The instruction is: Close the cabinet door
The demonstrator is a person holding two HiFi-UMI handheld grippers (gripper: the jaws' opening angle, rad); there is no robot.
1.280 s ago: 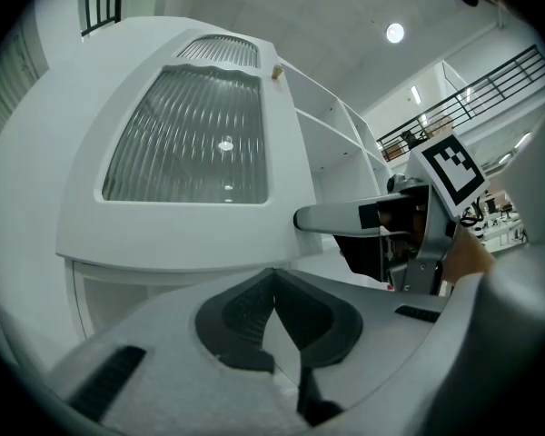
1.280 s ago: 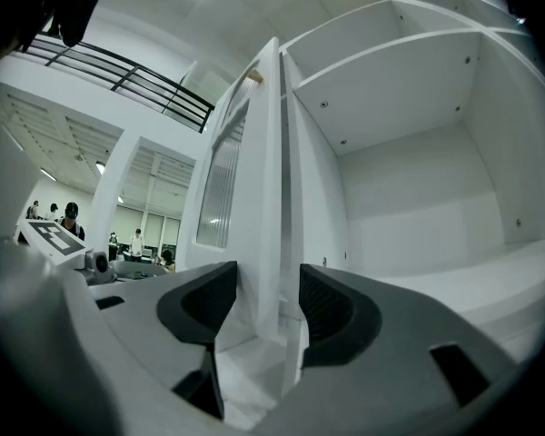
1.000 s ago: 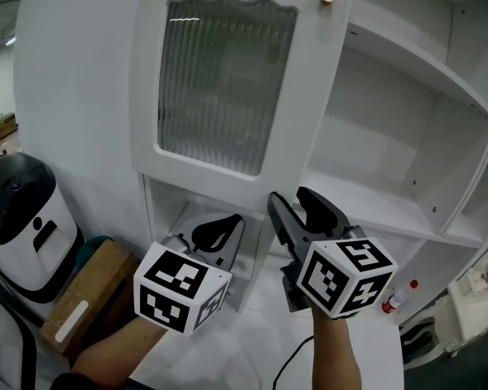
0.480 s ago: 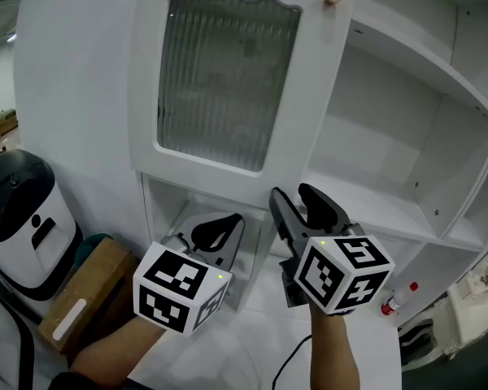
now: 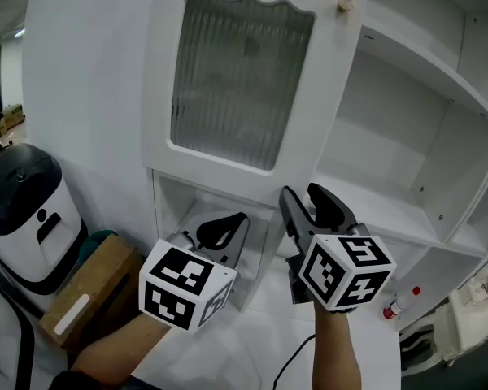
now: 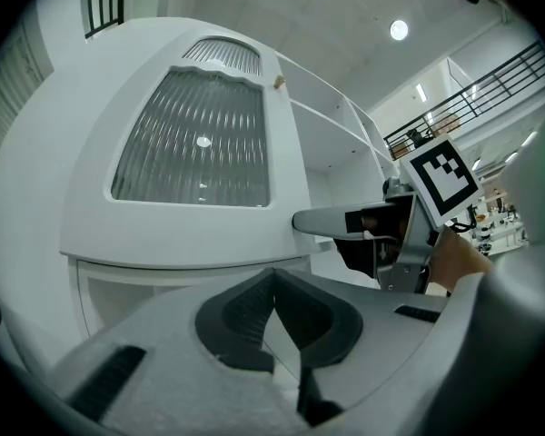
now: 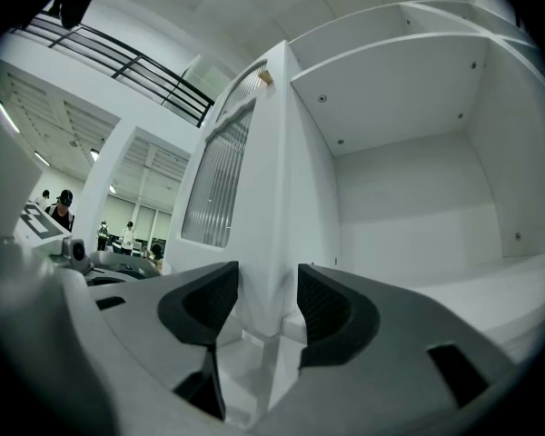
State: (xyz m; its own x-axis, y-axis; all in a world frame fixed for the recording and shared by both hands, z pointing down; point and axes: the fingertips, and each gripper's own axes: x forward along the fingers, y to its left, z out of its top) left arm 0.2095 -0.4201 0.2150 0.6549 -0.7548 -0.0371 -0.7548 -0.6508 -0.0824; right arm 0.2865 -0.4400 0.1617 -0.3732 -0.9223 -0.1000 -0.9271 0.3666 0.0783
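Note:
The white cabinet door [image 5: 240, 80] with a ribbed glass panel and a small wooden knob [image 5: 345, 5] stands swung out in front of the open shelves [image 5: 390, 145]. My right gripper [image 5: 311, 205] is open just below the door's lower right corner. In the right gripper view the door's free edge [image 7: 271, 234] lies between the two jaws [image 7: 265, 302]; I cannot tell whether they touch it. My left gripper [image 5: 221, 232] is shut and holds nothing, low in front of the door's bottom rail [image 6: 191, 239]. The left gripper view shows its jaws [image 6: 274, 309] pressed together and the right gripper [image 6: 345, 222] off to the right.
A black-and-white appliance [image 5: 20, 210] and a cardboard box [image 5: 81, 295] stand at the lower left. A small red-capped bottle [image 5: 398, 301] lies at the lower right on the cabinet's base. A black cable [image 5: 293, 362] hangs below my right hand.
The door and cabinet now sit slightly further right and lower in the head view. Both grippers have shifted a little to the right with them; neither has changed state.

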